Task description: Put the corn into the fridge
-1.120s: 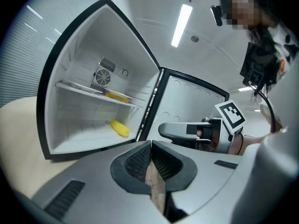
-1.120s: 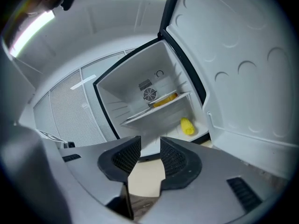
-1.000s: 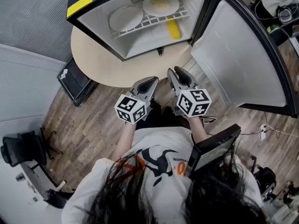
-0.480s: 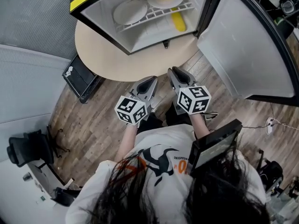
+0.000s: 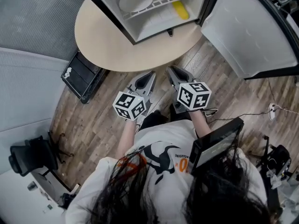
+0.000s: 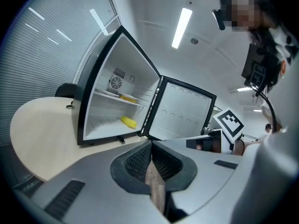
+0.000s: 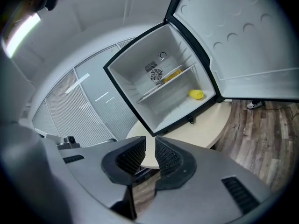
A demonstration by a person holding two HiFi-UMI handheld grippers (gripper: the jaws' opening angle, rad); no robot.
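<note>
The yellow corn (image 5: 181, 11) lies on the floor of the open small fridge (image 5: 117, 14), below the wire shelf; it also shows as corn (image 6: 129, 122) and corn (image 7: 196, 94) in the two gripper views. The fridge stands on a round beige table (image 5: 103, 43) with its door (image 5: 247, 27) swung wide to the right. My left gripper (image 5: 148, 74) and right gripper (image 5: 173, 70) hover side by side over the wooden floor, short of the table's edge. The left gripper (image 6: 152, 146) and right gripper (image 7: 149, 143) are both shut with nothing between the jaws.
Two white plates (image 5: 135, 0) rest on the fridge's wire shelf. A black box (image 5: 81, 78) stands under the table's left side. A black chair (image 5: 28, 155) is at the lower left. A cable and plug (image 5: 273, 108) lie on the floor at right.
Both grippers have drawn back from the fridge, which has slid toward the top of the head view. The corn stays where it was inside.
</note>
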